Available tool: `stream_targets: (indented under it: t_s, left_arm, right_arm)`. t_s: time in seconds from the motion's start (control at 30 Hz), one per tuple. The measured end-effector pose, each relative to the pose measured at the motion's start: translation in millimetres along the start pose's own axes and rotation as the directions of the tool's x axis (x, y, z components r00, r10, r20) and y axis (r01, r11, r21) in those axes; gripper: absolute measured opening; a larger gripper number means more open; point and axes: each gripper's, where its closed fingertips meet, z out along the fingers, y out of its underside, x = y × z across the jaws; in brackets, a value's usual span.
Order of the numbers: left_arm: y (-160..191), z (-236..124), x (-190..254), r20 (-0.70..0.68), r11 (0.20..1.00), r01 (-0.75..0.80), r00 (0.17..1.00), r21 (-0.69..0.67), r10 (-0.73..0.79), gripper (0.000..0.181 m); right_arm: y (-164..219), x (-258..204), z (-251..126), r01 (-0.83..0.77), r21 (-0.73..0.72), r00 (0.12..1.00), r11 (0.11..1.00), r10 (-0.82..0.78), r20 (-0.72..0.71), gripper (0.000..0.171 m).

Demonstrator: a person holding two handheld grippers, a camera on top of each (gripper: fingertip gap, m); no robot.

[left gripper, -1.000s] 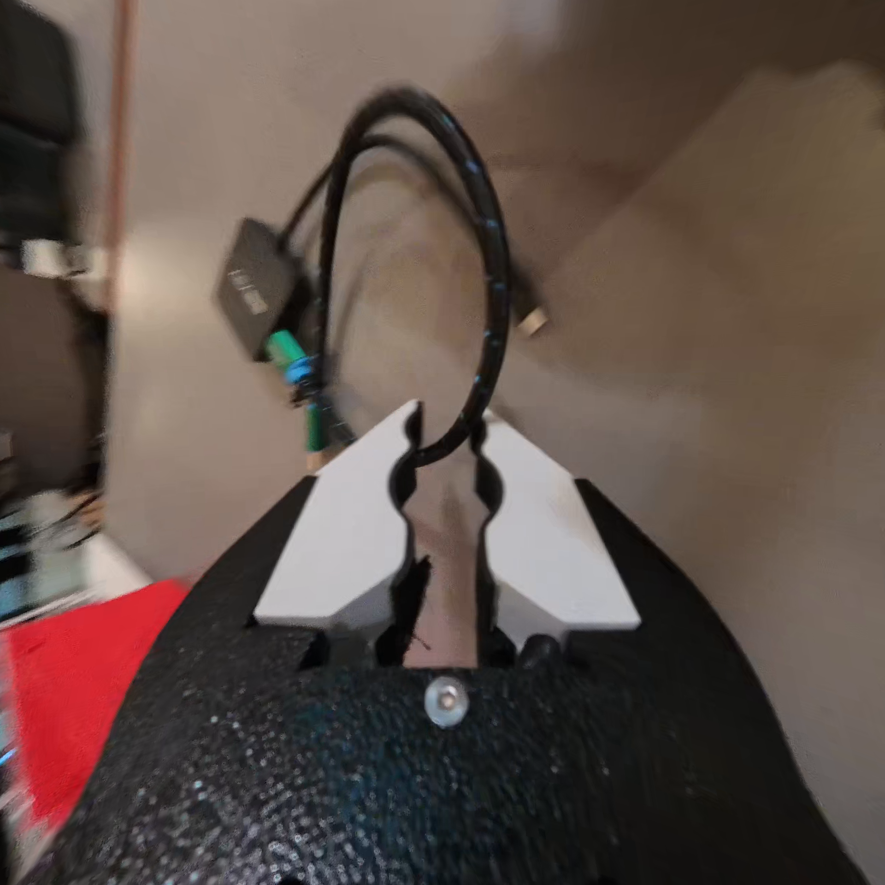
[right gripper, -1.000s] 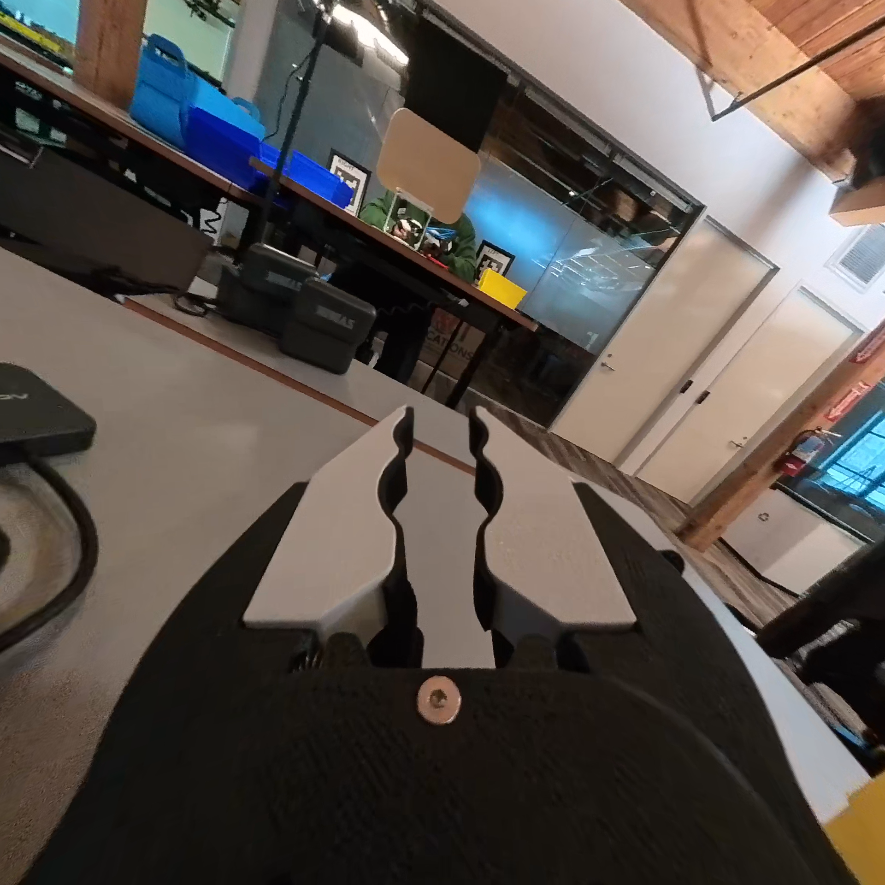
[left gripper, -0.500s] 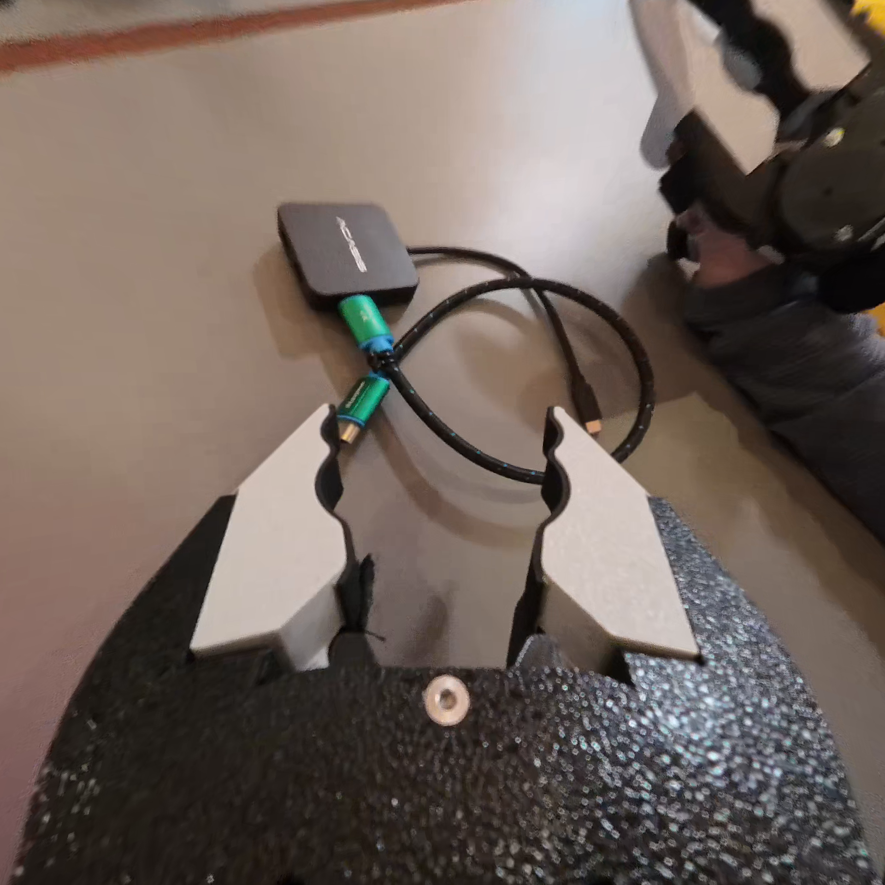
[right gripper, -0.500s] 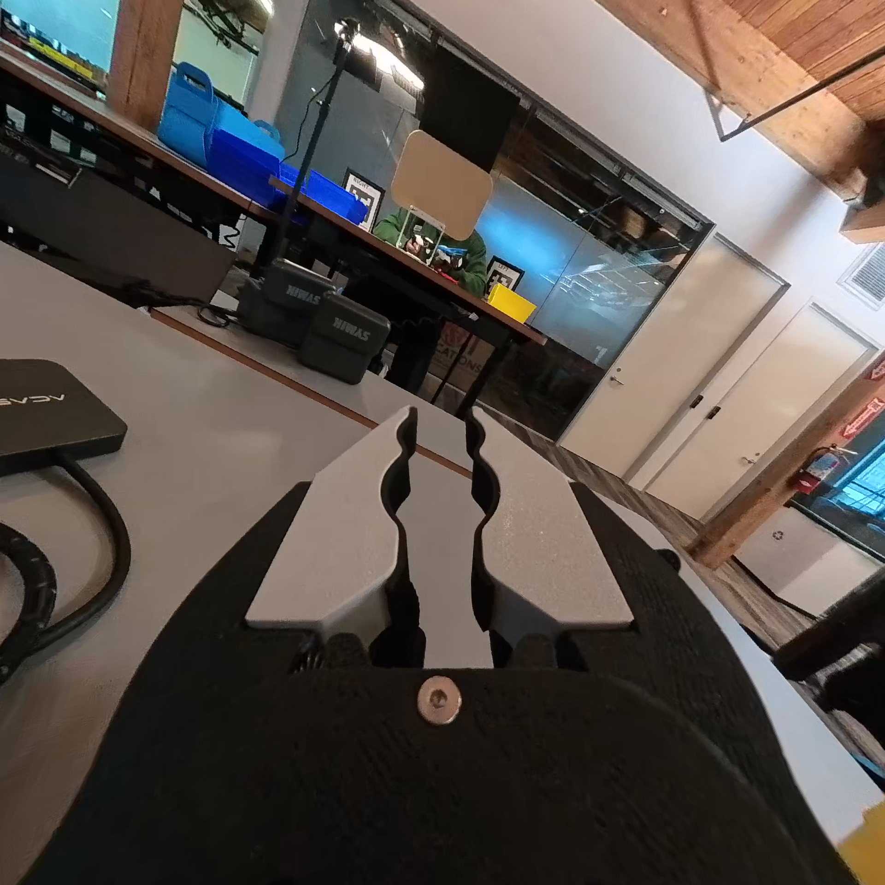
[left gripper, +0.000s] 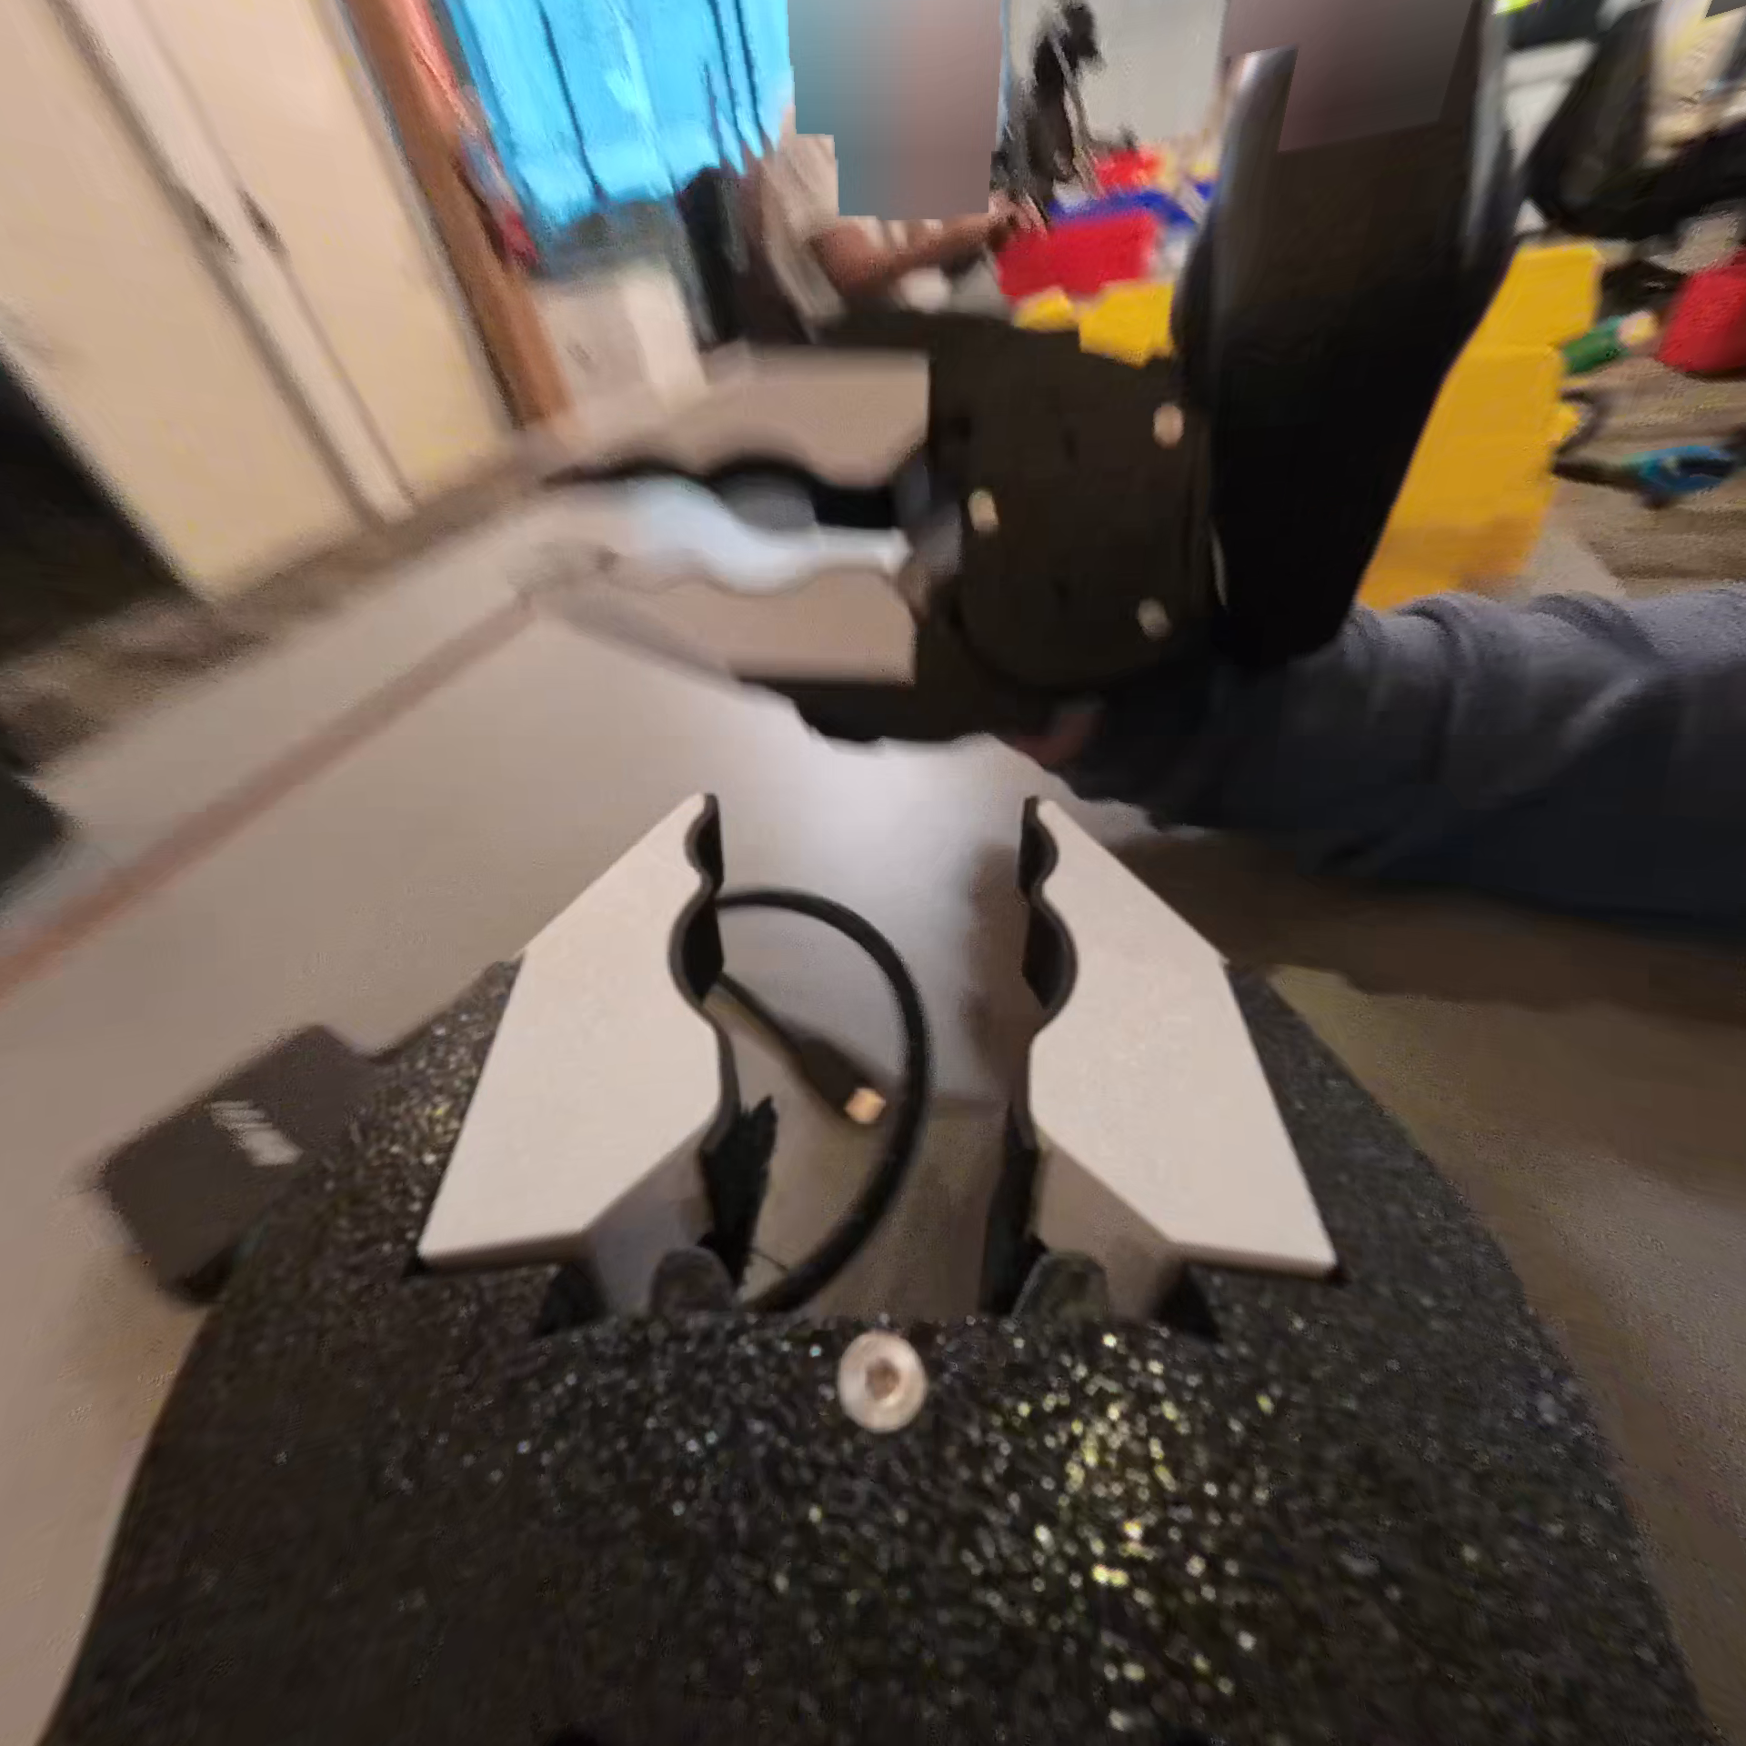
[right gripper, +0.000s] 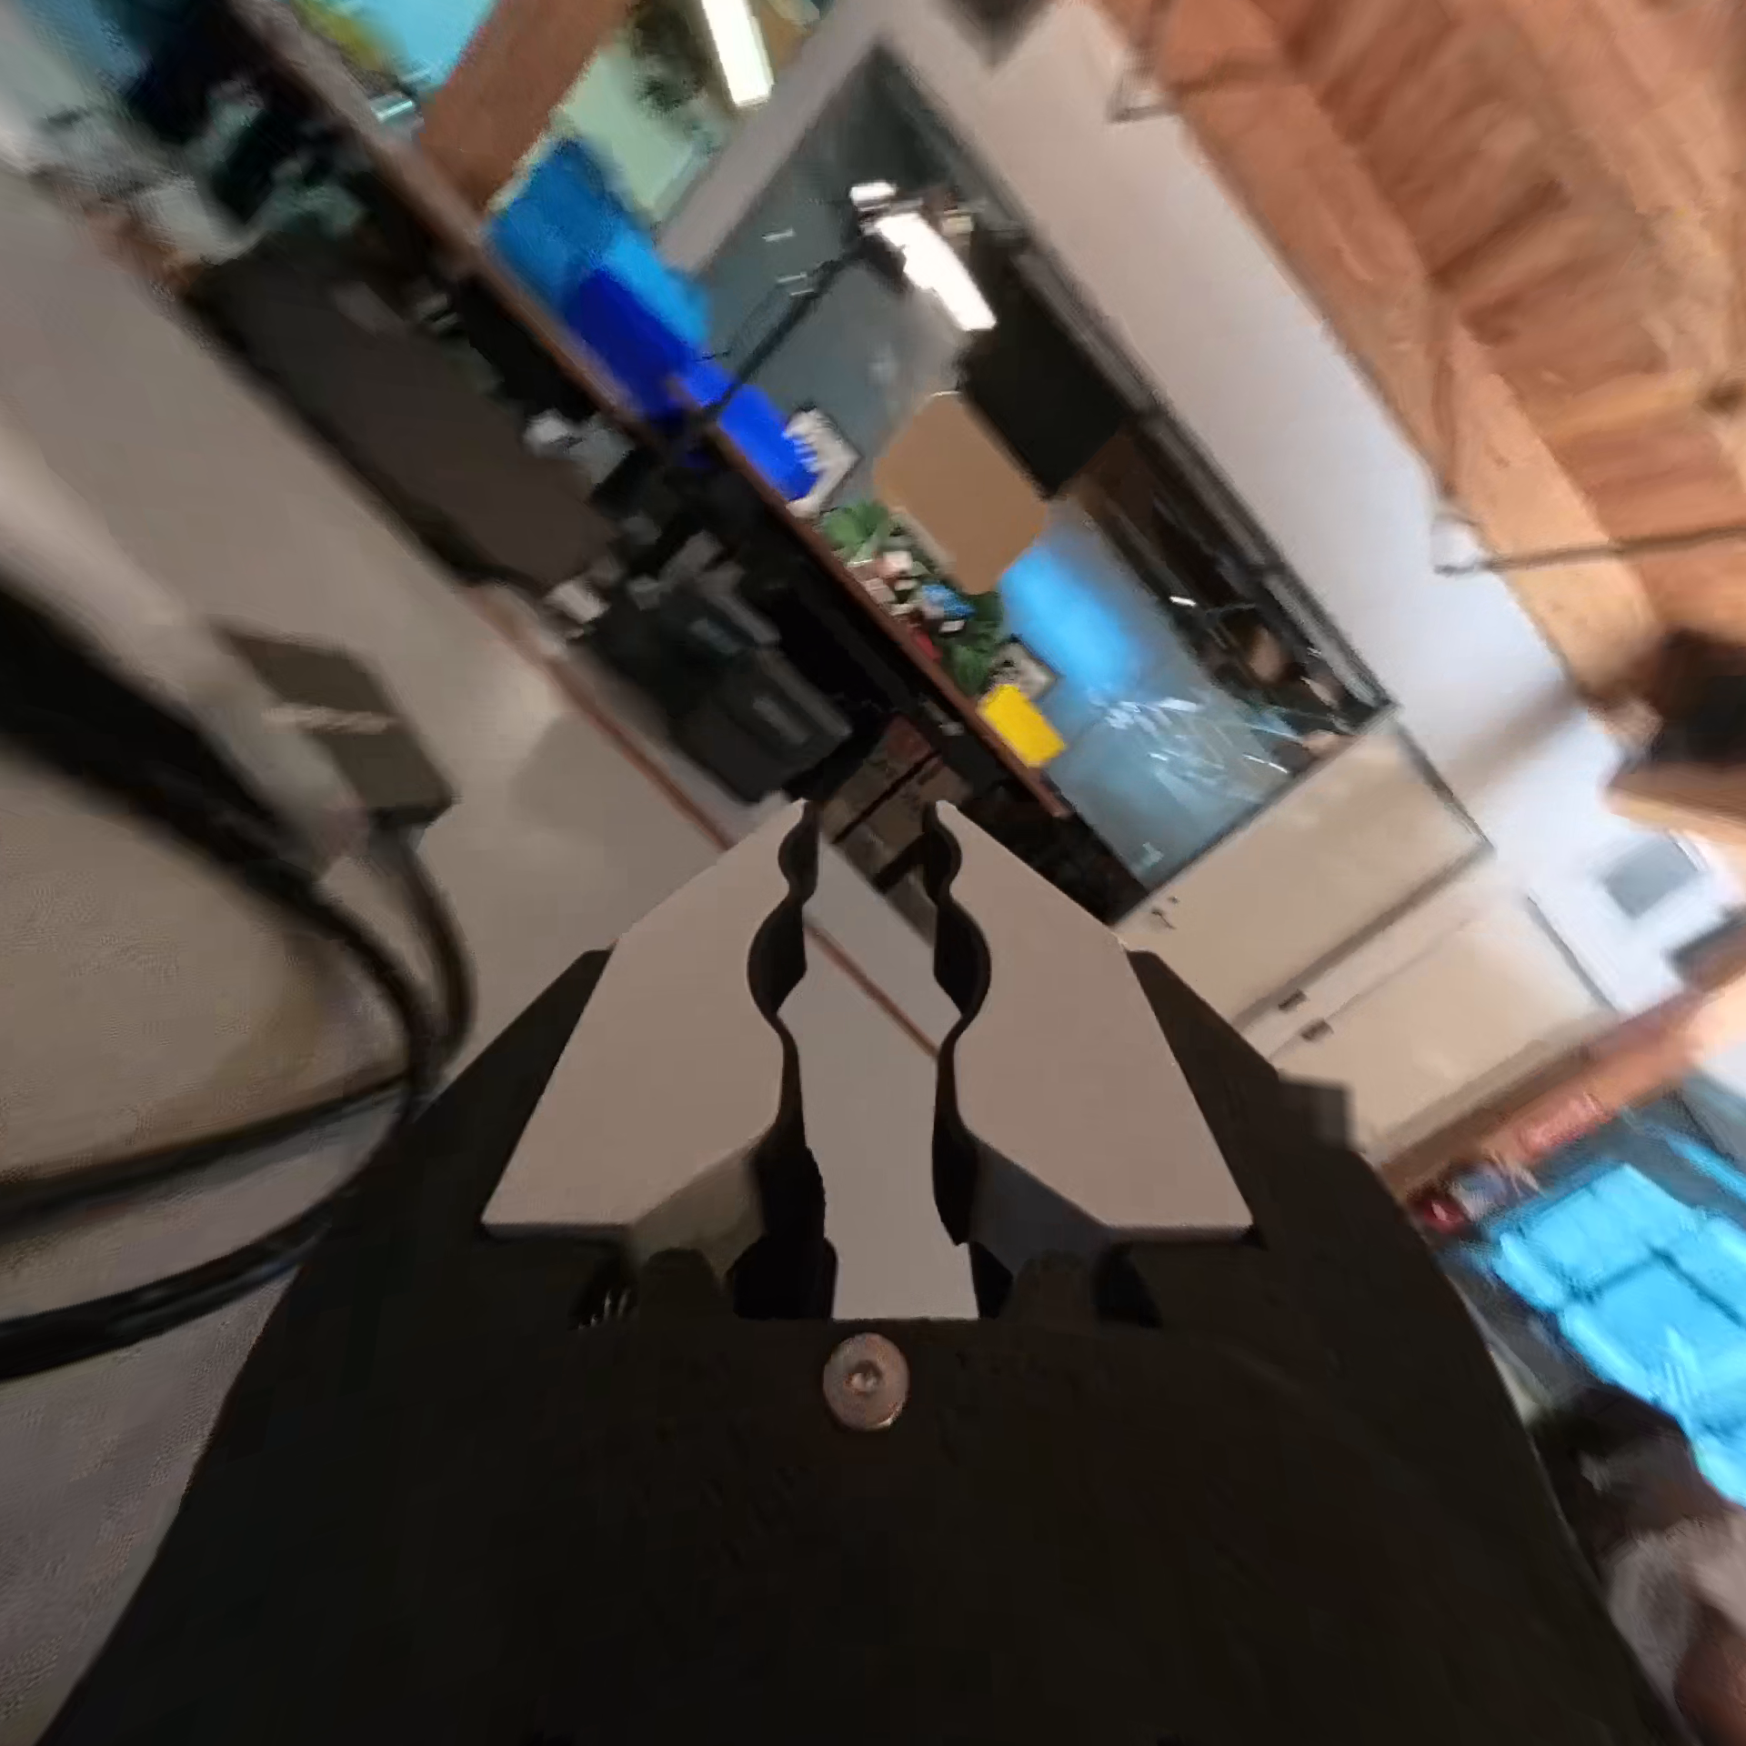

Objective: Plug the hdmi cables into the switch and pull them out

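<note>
My left gripper is open and empty, low over the grey table. A thin black cable with a small metal-tipped plug lies on the table between its fingers, touching neither. The black switch box lies to its left, blurred. My right gripper is empty, its jaws a narrow gap apart, and is tilted. It also shows in the left wrist view, held above the table. In the right wrist view the switch and black cables lie to the left. The green HDMI plugs are hidden.
A person's arm in a dark blue sleeve rests on the table to the right and holds the right gripper. The table's far edge has a brown strip. Beyond it stand a long bench with blue bins and yellow bins.
My left gripper let go of the braided cable, opened wide, then swung low towards the right gripper. The right gripper's view has rolled and blurred; its jaw gap is unchanged.
</note>
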Motion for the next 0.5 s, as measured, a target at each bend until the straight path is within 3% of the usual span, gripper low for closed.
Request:
stream_targets:
  t_s: [0.1,0.23,0.37,0.5]
  left_arm:
    - [-25.6,-33.8,-40.1,0.184,0.988,-0.074,0.982,0.136,0.048,0.059]
    - [-29.7,-79.6,-107.8,0.461,0.969,-0.133,0.887,0.207,0.023,0.054]
    - [-4.3,-83.4,-137.4,0.522,0.985,-0.051,0.852,0.164,-0.042,0.052]
    - [1.0,-81.4,-142.1,0.531,0.988,-0.033,0.845,0.154,-0.054,0.053]
  right_arm:
    - [3.3,-52.5,3.6,0.088,-0.089,0.964,0.992,-0.062,0.259,0.028]
    - [21.4,-97.3,-7.5,-0.063,-0.37,0.837,0.927,0.251,0.487,0.045]
    - [46.2,-119.1,-34.8,-0.07,-0.643,0.678,0.763,0.509,0.53,0.044]
    - [38.0,-104.4,-46.2,-0.051,-0.677,0.674,0.734,0.526,0.519,0.031]
